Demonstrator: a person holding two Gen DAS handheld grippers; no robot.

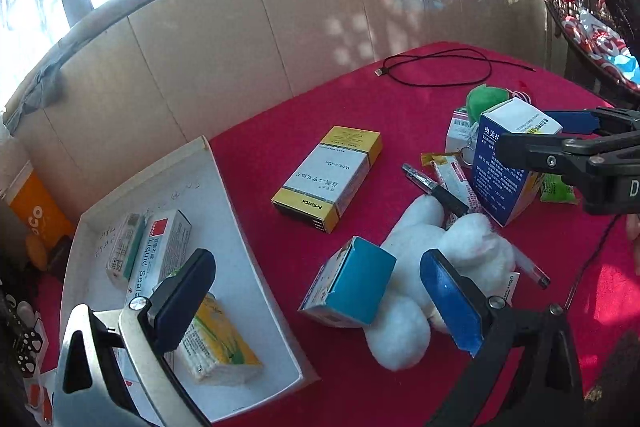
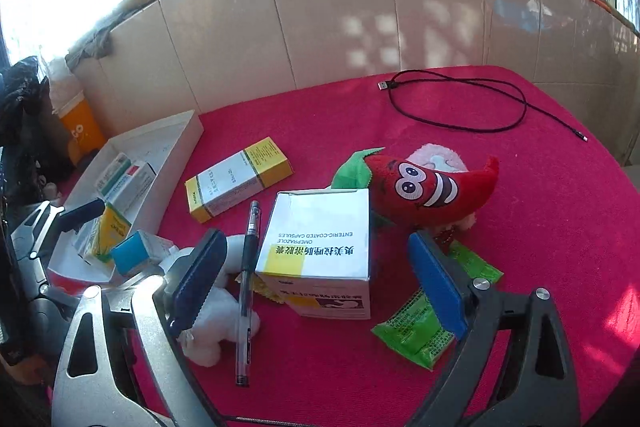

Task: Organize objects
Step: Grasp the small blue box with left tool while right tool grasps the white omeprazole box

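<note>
Hovering over the red-covered table point(image 2: 540, 207), the right tool point(image 2: 316, 279) has its jaws spread wide, empty, on either side of a white omeprazole capsule box point(image 2: 320, 247) that stands between the pads without touching them. Just beside its left pad a clear-barrelled black pen point(image 2: 248, 279) lies across a white plush toy point(image 2: 212, 323); under its right pad sit two green sachets point(image 2: 416, 335). Just past the box a red chili plush point(image 2: 432, 187) with a cartoon face leans over something pink. Further ahead and left lies a yellow-and-white medicine box point(image 2: 236, 179), and at the far edge a black USB cable point(image 2: 460, 103) is looped.

The left tool point(image 1: 316, 291) is likewise wide open and gripping nothing. Between its pads, not touched by them, a teal-ended small box point(image 1: 352, 283) rests tilted against the white plush toy point(image 1: 420, 263). Its left pad hangs over a white tray point(image 1: 240, 219), which holds a yellow-green box point(image 1: 224, 347) nearest, then a Liquid Sealant box point(image 1: 160, 247) and a slim white-green one point(image 1: 124, 251). Ahead lies the yellow-and-white box point(image 1: 328, 179), and off to the right the blue-sided capsule box point(image 1: 508, 163) stands between the right tool's pads.
</note>
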